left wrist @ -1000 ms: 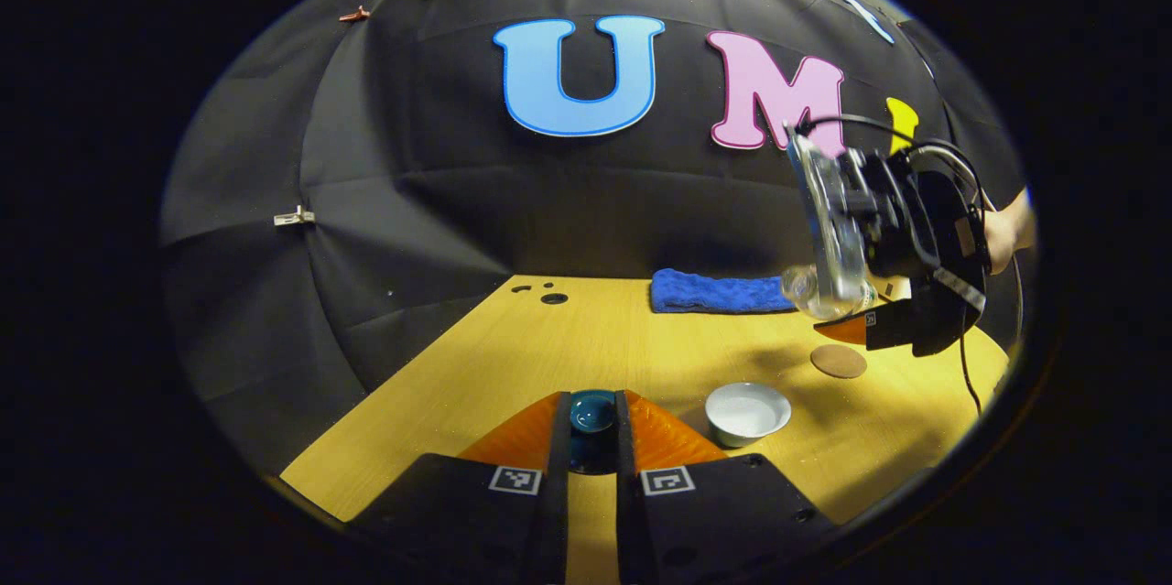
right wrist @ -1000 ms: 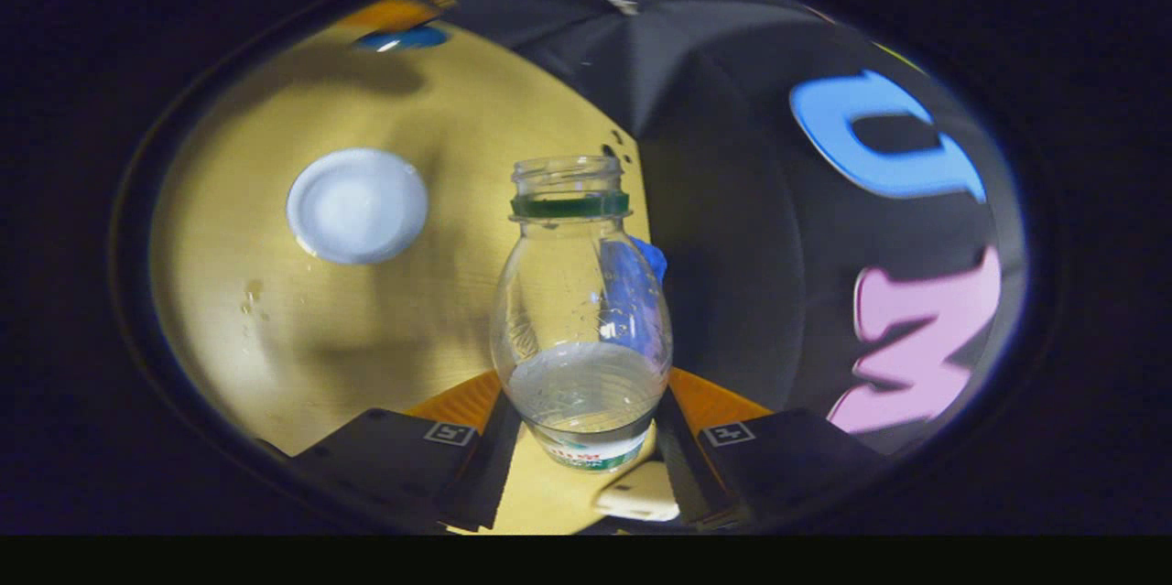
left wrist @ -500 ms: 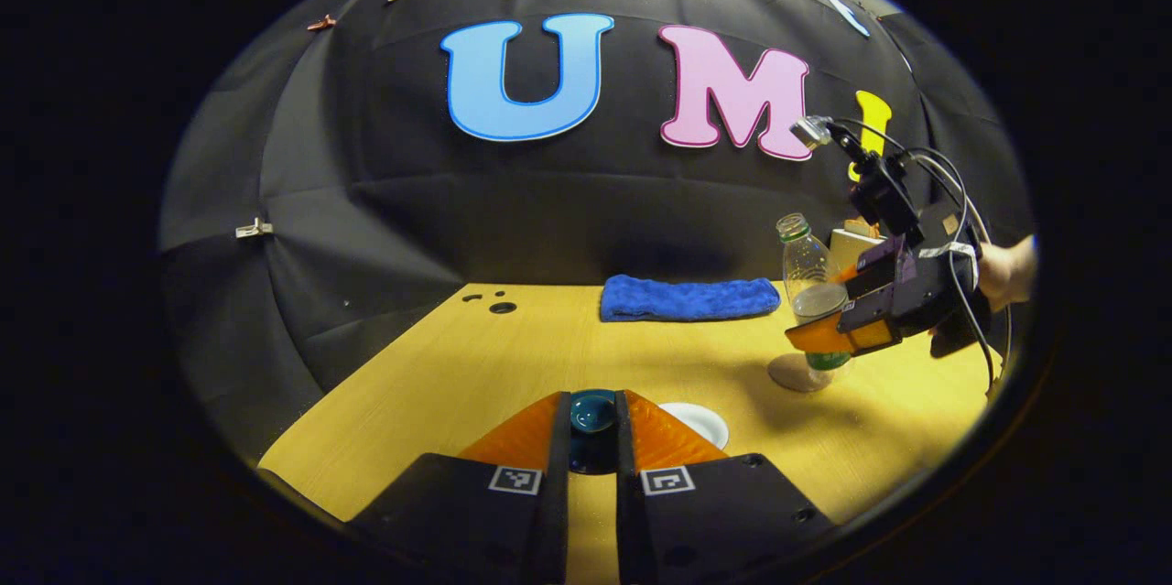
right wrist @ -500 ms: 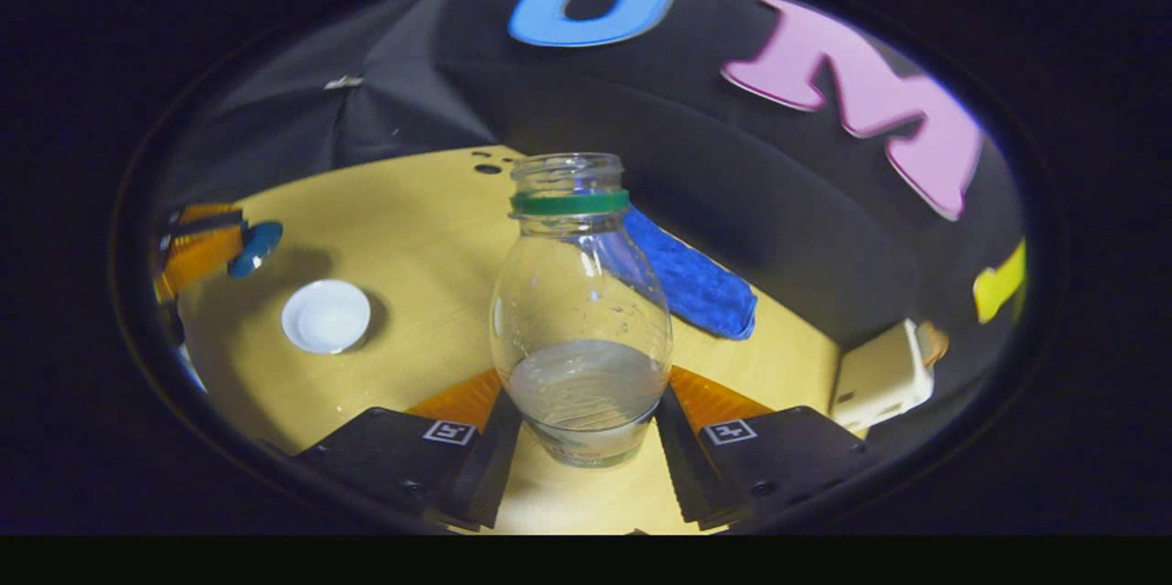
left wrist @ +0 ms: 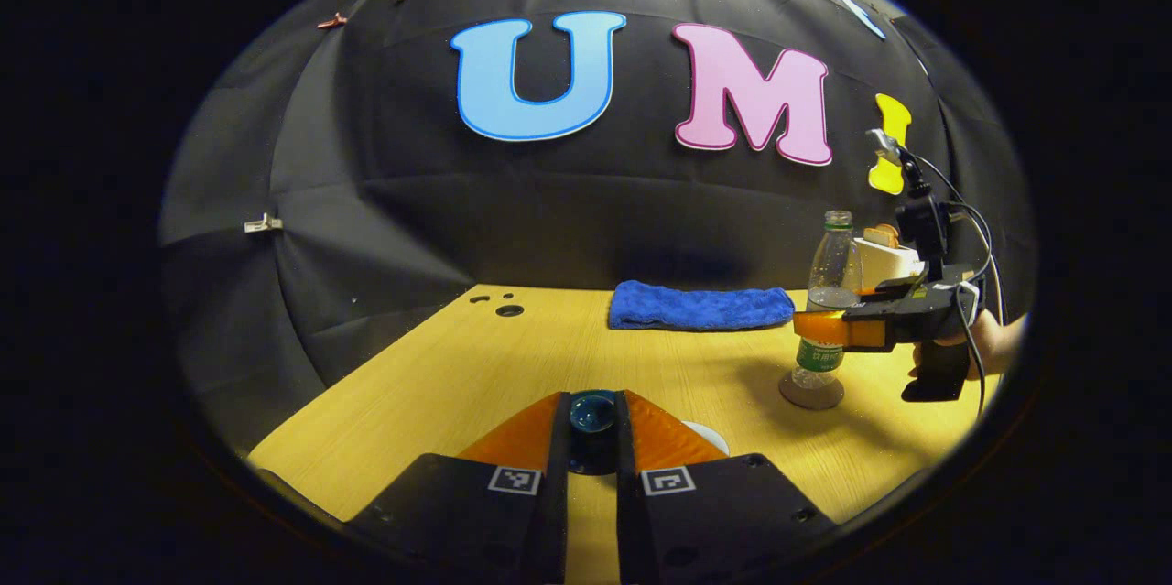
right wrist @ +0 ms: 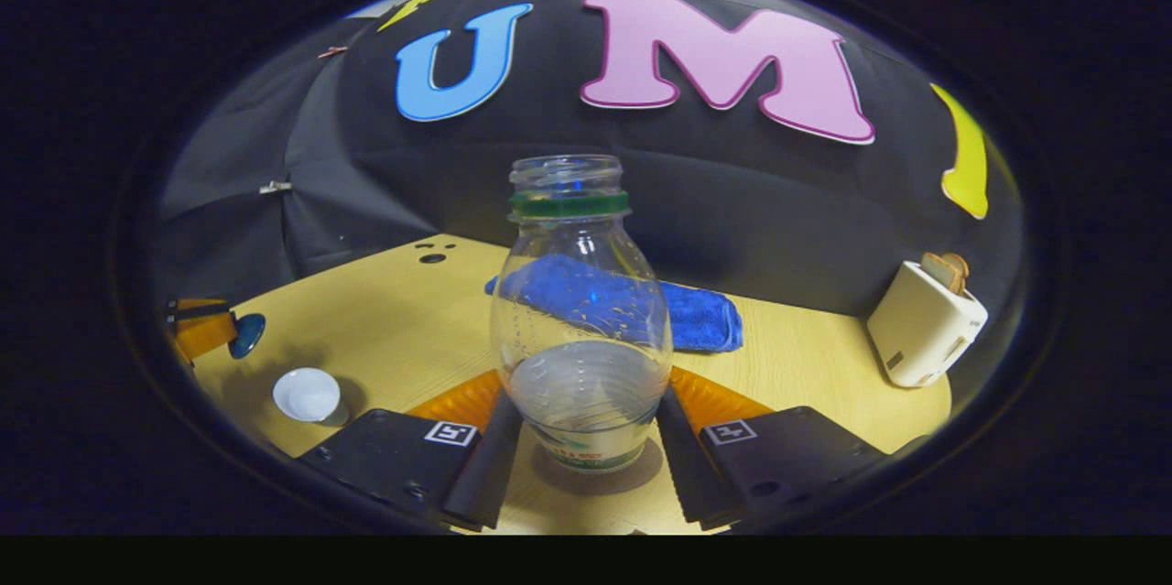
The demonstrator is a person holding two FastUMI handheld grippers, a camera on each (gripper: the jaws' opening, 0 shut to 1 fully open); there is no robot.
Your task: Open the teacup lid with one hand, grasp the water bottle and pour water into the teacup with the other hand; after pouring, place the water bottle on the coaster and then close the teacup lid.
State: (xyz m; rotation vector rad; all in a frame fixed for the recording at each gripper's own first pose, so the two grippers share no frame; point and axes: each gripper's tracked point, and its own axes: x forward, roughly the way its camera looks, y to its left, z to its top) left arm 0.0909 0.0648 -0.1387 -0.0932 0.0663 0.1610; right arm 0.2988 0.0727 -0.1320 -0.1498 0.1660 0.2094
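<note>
My left gripper (left wrist: 592, 404) is shut on the dark teal teacup lid (left wrist: 592, 414) and holds it above the table. The white teacup (left wrist: 707, 434) peeks out behind its right finger; in the right gripper view the teacup (right wrist: 307, 394) stands open at the lower left. The clear water bottle (right wrist: 581, 329), uncapped and holding a little water, stands upright on the round brown coaster (right wrist: 600, 478). My right gripper (right wrist: 583, 411) is shut on its lower body. In the left gripper view the bottle (left wrist: 829, 292) rests on the coaster (left wrist: 811, 393) at the right.
A folded blue towel (left wrist: 700, 307) lies at the back of the wooden table (left wrist: 513, 365). A cream toaster (right wrist: 925, 324) stands at the back right, behind the bottle. A hand (left wrist: 993, 342) holds the right gripper at the table's right edge.
The right gripper swung the bottle from tilted to upright and lowered it onto the coaster. The left gripper kept hold of the lid and barely moved.
</note>
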